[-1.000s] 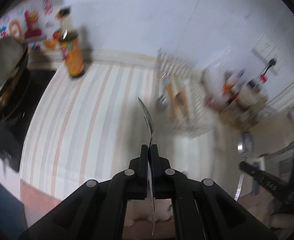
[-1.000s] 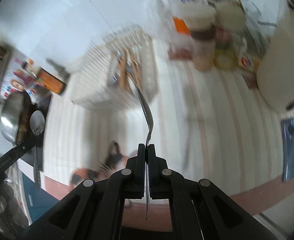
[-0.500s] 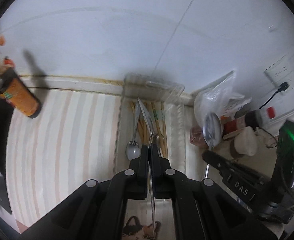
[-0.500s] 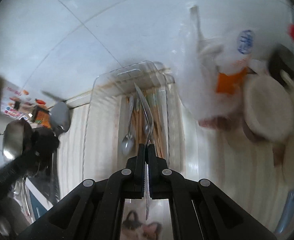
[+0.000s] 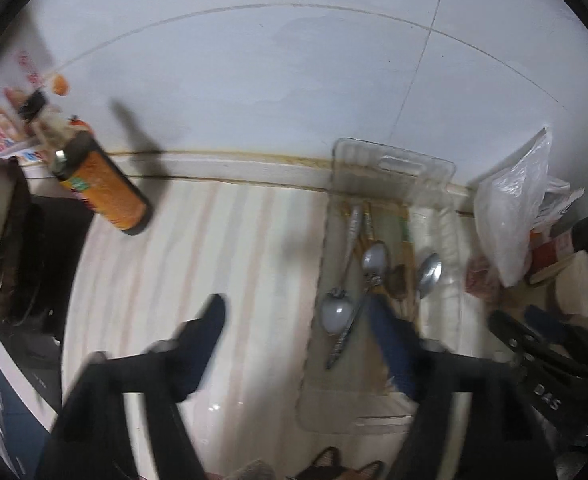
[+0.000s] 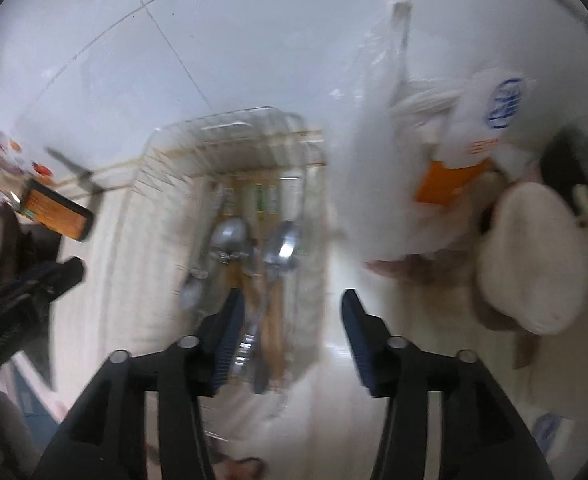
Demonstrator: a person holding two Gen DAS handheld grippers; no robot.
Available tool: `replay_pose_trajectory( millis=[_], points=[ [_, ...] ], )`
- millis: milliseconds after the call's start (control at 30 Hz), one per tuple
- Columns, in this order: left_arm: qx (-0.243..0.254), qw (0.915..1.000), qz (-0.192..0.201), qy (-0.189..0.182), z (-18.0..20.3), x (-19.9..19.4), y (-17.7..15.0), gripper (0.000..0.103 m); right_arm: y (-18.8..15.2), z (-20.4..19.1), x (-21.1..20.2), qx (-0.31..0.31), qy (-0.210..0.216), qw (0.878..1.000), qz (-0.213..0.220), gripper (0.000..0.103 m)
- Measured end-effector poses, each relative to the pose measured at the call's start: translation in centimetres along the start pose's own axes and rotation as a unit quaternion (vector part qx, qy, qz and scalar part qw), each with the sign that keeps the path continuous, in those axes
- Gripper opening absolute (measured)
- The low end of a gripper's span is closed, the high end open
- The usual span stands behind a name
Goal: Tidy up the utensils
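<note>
Motion blur smears the spoons (image 6: 282,248) in the clear tray (image 6: 230,120); chopsticks (image 5: 407,248) lie partly hidden beneath them

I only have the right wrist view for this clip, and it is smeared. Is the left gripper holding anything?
Observer: No. The left wrist view shows the left gripper wide open, with nothing between its fingers.
Operator: How many spoons are in the tray? I can't count them.
Observer: Three show sharply inside the clear tray: the near spoon, the middle spoon and the right-hand spoon.
</note>
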State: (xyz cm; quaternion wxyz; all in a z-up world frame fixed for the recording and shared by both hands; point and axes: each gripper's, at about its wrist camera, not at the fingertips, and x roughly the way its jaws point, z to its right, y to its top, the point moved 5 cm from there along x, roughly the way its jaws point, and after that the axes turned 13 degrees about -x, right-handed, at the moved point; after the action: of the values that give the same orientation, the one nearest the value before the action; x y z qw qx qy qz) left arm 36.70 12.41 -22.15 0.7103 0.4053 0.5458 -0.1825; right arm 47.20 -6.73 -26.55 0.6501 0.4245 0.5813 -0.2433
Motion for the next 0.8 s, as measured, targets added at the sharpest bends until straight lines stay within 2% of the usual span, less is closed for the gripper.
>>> replay_pose_trajectory(
  millis=[33, 67, 100, 133, 167, 200, 233, 500, 800],
  points=[
    [0.001, 1.0000, 0.007, 0.005, -0.1, -0.2, -0.3, 0.076, -0.5, 0.1, -0.2, -0.005, -0.013, 1.000, 0.001, 0.071],
    [0.001, 0.9999, 0.014, 0.008, -0.4, -0.4, -0.8, 0.076, -1.0, 0.1, -0.4, -0.011, -0.025, 1.000, 0.003, 0.073],
    [0.000, 0.9998, 0.018, 0.008, -0.6, -0.5, -1.3, 0.082, -1.5, 0.1, -0.6, -0.016, -0.037, 0.999, 0.006, 0.077],
    [0.000, 0.9997, 0.021, 0.009, -0.7, -0.5, -1.5, 0.098, -2.0, 0.1, -0.9, -0.021, -0.047, 0.999, 0.009, 0.085],
    [0.002, 0.9996, 0.025, 0.010, -0.9, -0.6, -1.8, 0.103, -2.6, 0.0, -1.2, -0.025, -0.054, 0.998, 0.011, 0.090],
    [0.003, 0.9995, 0.029, 0.012, -0.9, -0.7, -2.1, 0.103, -2.9, -0.1, -1.3, -0.026, -0.057, 0.998, 0.012, 0.098],
    [0.003, 0.9994, 0.032, 0.014, -1.1, -0.9, -2.6, 0.103, -3.3, -0.2, -1.6, -0.027, -0.059, 0.998, 0.014, 0.101],
    [0.008, 0.9991, 0.041, 0.005, -1.9, -3.2, -4.3, 0.103, -6.0, -1.0, -5.0, -0.018, -0.081, 0.996, 0.036, 0.103],
    [0.022, 0.9968, 0.075, -0.018, -3.2, -9.8, -6.6, 0.103, -9.5, -2.5, -12.5, 0.005, -0.098, 0.991, 0.087, 0.103]
  ],
)
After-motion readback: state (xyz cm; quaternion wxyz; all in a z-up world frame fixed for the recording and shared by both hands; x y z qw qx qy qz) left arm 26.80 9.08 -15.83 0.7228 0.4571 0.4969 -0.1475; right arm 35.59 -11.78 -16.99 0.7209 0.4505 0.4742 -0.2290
